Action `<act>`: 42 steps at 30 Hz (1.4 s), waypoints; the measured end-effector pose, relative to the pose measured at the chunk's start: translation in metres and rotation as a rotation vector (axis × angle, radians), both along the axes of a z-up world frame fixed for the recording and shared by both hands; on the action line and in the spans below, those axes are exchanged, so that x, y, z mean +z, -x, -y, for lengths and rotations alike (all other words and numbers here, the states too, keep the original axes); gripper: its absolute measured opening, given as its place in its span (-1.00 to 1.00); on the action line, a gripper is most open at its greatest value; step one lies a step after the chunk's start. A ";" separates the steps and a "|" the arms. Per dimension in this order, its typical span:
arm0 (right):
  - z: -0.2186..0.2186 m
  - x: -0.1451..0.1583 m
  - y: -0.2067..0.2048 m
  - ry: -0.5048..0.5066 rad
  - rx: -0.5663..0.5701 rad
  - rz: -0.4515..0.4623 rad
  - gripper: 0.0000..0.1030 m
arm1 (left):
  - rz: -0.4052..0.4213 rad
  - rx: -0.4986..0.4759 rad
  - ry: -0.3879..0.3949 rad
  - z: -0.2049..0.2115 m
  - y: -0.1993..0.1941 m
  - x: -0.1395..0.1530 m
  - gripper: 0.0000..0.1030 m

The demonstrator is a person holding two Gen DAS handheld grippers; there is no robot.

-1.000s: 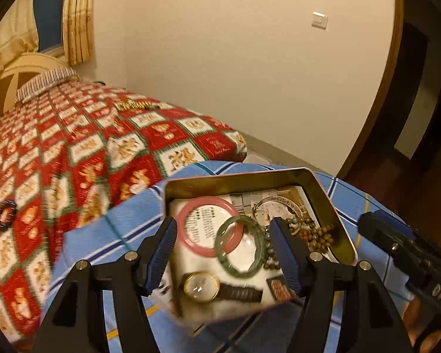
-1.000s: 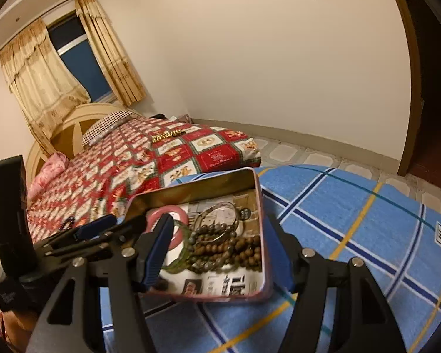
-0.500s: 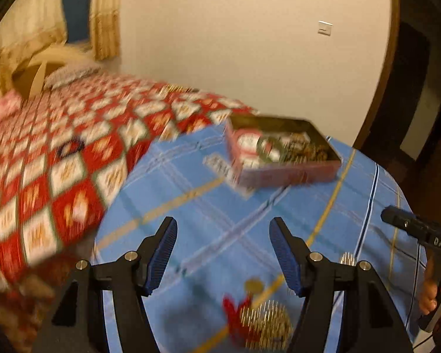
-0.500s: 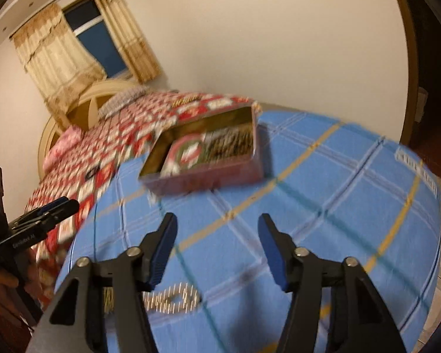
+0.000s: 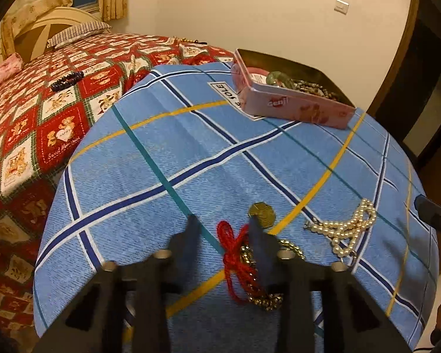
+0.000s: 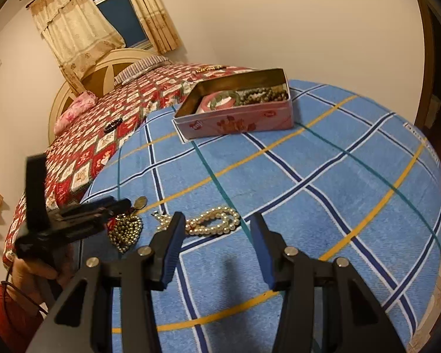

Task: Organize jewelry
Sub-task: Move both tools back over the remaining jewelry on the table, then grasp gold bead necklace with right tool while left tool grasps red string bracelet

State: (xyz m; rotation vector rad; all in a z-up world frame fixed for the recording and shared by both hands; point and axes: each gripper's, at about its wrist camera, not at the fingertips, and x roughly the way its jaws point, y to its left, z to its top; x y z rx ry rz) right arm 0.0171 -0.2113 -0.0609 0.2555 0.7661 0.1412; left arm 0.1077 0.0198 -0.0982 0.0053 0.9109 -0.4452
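Red cord point(image 5: 235, 253) knots a gold chain point(image 5: 261, 297) between open left gripper point(image 5: 223, 229) jaws.

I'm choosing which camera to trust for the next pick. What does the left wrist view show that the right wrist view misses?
Left wrist only: the red cord, looped over the gold chain between the open left gripper's fingers.

Right wrist only: the open right gripper and the hand holding the left one.

Both: pearl necklace, gold pendant, pink tin, blue cloth.
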 end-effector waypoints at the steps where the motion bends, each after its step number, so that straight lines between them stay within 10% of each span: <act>1: 0.000 0.001 0.002 -0.002 -0.002 0.003 -0.04 | -0.014 -0.010 0.027 -0.004 0.001 -0.001 -0.91; 8: -0.010 -0.002 0.004 -0.007 0.012 0.002 -0.04 | 0.031 0.003 0.217 -0.039 0.018 0.025 -0.98; 30: -0.140 -0.050 -0.052 0.100 0.324 -0.128 0.03 | 0.178 0.037 0.258 -0.082 0.040 0.085 -0.98; 34: -0.145 -0.049 -0.051 0.185 0.350 -0.127 -0.62 | 0.168 0.048 0.266 -0.086 0.038 0.082 -0.98; 42: -0.099 -0.019 -0.042 -0.036 0.306 -0.104 -0.75 | 0.171 0.043 0.279 -0.085 0.040 0.084 -0.98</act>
